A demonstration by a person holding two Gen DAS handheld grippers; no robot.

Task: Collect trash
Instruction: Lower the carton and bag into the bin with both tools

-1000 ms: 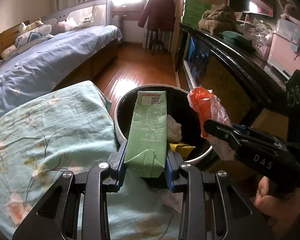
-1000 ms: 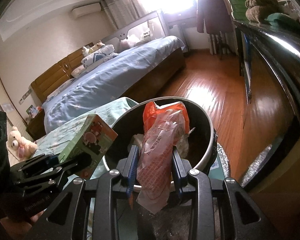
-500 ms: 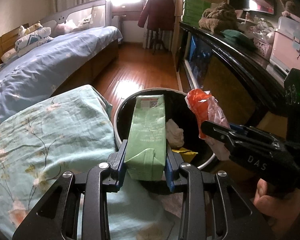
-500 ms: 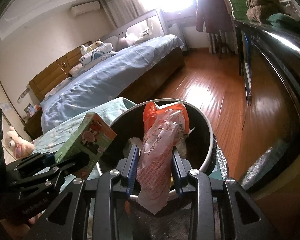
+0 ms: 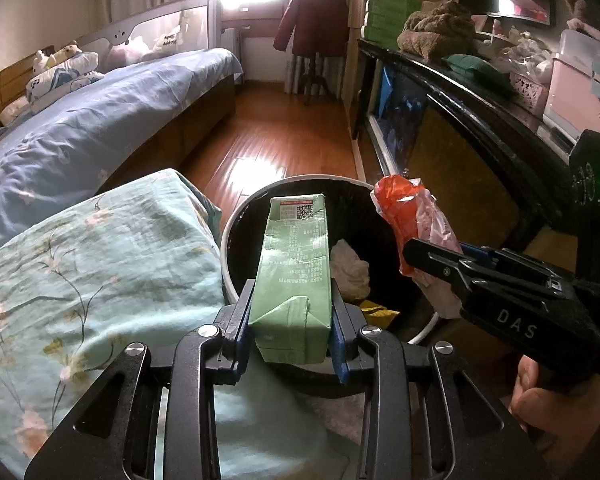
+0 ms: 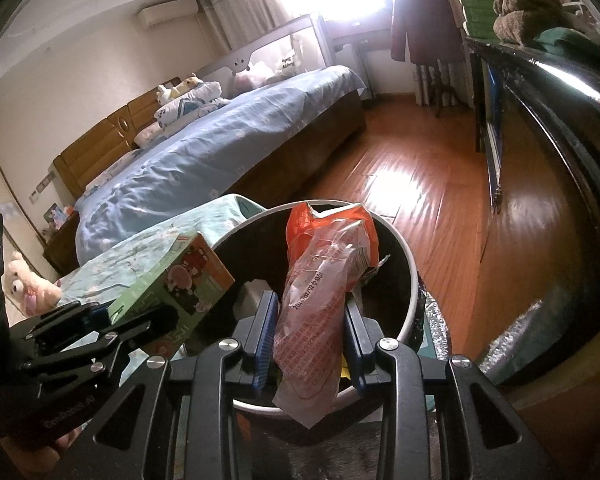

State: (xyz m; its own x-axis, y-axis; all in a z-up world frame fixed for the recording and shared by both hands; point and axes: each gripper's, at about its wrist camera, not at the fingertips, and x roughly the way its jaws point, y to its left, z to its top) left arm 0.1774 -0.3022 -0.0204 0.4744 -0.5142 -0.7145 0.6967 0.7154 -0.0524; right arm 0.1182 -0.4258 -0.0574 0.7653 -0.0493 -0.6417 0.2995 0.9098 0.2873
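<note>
My left gripper (image 5: 292, 312) is shut on a green drink carton (image 5: 294, 276) and holds it over the near rim of a round black trash bin (image 5: 236, 224) with a white rim. My right gripper (image 6: 310, 328) is shut on an orange and clear plastic wrapper (image 6: 324, 280) above the same bin (image 6: 408, 280). The right gripper also shows in the left wrist view (image 5: 416, 256) with the wrapper (image 5: 412, 216). The carton shows in the right wrist view (image 6: 176, 280) at the bin's left edge. Crumpled white paper (image 5: 350, 268) and a yellow scrap (image 5: 374, 310) lie inside the bin.
A floral green quilt (image 5: 80, 272) lies left of the bin. A bed with blue cover (image 5: 100, 120) stands beyond it. A dark cabinet (image 5: 460, 128) with clutter runs along the right. Wood floor (image 5: 284, 136) stretches to a coat stand (image 5: 316, 40).
Both grippers have shifted slightly relative to the bin while keeping their hold. The carton and the wrapper stay gripped above the bin opening.
</note>
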